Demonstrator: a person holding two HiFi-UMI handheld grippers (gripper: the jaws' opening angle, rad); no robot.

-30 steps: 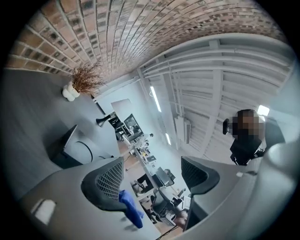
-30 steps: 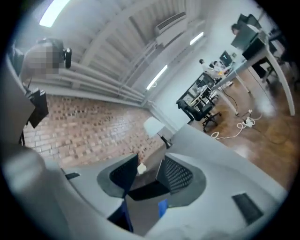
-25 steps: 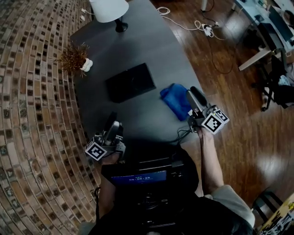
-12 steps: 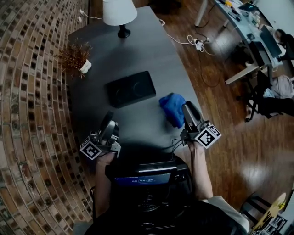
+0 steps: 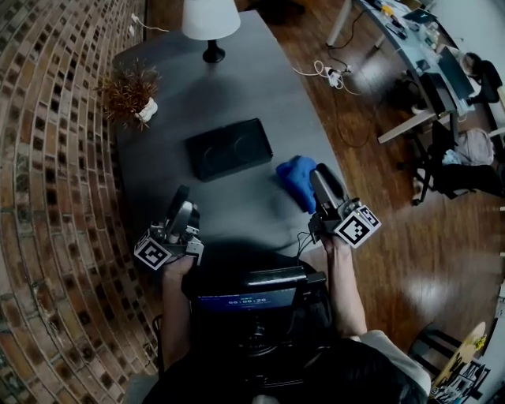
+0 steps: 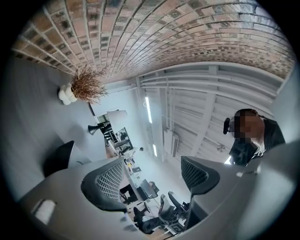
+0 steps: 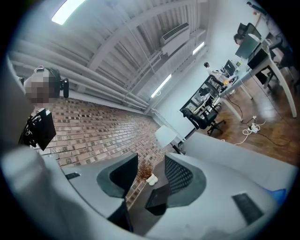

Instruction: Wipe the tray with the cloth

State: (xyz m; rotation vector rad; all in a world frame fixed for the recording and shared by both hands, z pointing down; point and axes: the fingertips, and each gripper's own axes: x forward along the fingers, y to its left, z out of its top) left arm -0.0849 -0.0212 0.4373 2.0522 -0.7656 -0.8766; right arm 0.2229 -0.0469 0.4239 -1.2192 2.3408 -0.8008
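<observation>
A black rectangular tray (image 5: 229,147) lies flat in the middle of the dark grey table (image 5: 237,79). To its right, by the table's edge, is a crumpled blue cloth (image 5: 294,178). My right gripper (image 5: 322,181) hovers open over the cloth's right side, empty, and points toward the far end of the table. In the right gripper view the tray (image 7: 157,197) shows between the open jaws of the right gripper (image 7: 151,180), and a corner of the cloth (image 7: 280,194) is at the far right. My left gripper (image 5: 181,210) is open and empty over the table's near left. The left gripper (image 6: 152,176) looks slightly upward.
A dried plant in a white pot (image 5: 130,93) stands at the table's left edge by the brick wall (image 5: 47,158). A white-shaded lamp (image 5: 211,24) stands at the far end. Cables (image 5: 323,72), desks and chairs (image 5: 442,150) fill the wooden floor to the right.
Both grippers have moved a little while staying open and empty; the right one has risen beside the cloth. The head view has shifted. Tray and cloth lie where they were.
</observation>
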